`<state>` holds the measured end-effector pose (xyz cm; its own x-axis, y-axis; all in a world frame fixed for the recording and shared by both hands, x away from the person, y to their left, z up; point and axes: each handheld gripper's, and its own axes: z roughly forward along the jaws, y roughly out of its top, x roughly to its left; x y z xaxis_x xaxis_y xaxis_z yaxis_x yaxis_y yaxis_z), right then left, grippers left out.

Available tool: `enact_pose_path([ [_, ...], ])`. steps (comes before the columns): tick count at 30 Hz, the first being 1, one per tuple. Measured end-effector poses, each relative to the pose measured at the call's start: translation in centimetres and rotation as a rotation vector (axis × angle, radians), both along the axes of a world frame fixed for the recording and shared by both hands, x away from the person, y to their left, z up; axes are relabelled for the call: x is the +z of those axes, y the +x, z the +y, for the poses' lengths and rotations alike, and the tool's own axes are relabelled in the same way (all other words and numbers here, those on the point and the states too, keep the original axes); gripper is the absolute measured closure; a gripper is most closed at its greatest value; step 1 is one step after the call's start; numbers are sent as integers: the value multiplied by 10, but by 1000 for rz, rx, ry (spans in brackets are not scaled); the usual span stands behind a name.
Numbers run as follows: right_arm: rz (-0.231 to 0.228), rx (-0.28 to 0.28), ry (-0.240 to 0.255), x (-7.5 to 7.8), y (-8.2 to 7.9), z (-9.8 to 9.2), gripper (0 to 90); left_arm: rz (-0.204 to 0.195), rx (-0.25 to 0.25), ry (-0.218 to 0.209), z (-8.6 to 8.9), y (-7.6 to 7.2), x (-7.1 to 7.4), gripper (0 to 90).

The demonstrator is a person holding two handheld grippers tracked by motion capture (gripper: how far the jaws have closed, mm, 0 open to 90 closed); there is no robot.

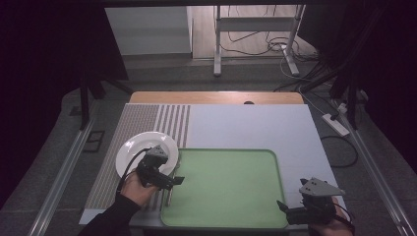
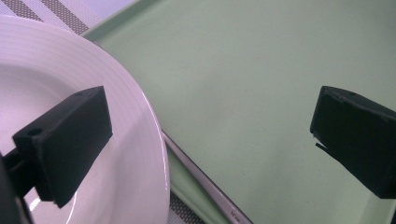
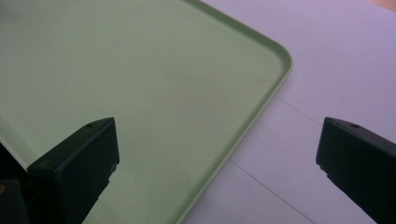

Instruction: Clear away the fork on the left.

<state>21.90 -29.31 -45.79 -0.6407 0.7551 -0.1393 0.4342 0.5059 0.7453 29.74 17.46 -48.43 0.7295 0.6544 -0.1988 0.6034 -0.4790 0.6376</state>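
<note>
left gripper (image 1: 173,178) hangs fingers wide at lower left, over the white plate (image 1: 132,150) and green tray (image 1: 226,187) edge; right gripper (image 1: 284,207), fingers wide, lower right by the tray corner.

Black two-jaw left gripper (image 1: 178,180) lower left, jaws wide apart; black two-jaw right gripper (image 1: 281,206) lower right, likewise.

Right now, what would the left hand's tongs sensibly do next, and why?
Probably close on the white plate's near rim. The left tongs stand open astride that rim, one jaw over the plate, the other over the bare green tray beside it.
</note>
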Motion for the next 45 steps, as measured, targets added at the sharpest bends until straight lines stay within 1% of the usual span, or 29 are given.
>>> enact_pose_path([
  [3, 1, -1, 0, 0, 0, 0, 0, -7, 10, -12, 4, -2, -1, 0],
  [5, 2, -2, 2, 0, 0, 0, 0, -16, 20, -7, 7, -3, -2, 0],
  [11, 3, -5, 0, 0, 0, 0, 0, -41, 53, -43, 19, -9, -4, 0],
  [17, 3, -10, 0, 0, 0, 1, 0, -55, 77, -54, 31, -20, -5, 0],
  [20, 4, -17, 9, 0, 1, 0, 0, -62, 97, -58, 37, -26, -6, 0],
  [28, 11, -24, 9, 0, 1, -1, 0, -67, 133, -87, 53, -40, -7, 0],
  [32, 20, -53, 16, 0, 3, -2, 0, -59, 145, -88, 59, -46, -8, 0],
  [35, 27, -77, 36, 0, 5, -4, 0, -59, 152, -90, 62, -51, -9, 0],
  [37, 34, -83, 44, 1, 5, -5, 0, -56, 156, -88, 65, -54, -9, 0],
  [41, 42, -89, 29, 0, 6, -4, 0, -47, 166, -91, 69, -61, -11, 0],
  [45, 45, -101, 41, 0, 7, -6, 0, -33, 172, -92, 73, -66, -13, 0],
])
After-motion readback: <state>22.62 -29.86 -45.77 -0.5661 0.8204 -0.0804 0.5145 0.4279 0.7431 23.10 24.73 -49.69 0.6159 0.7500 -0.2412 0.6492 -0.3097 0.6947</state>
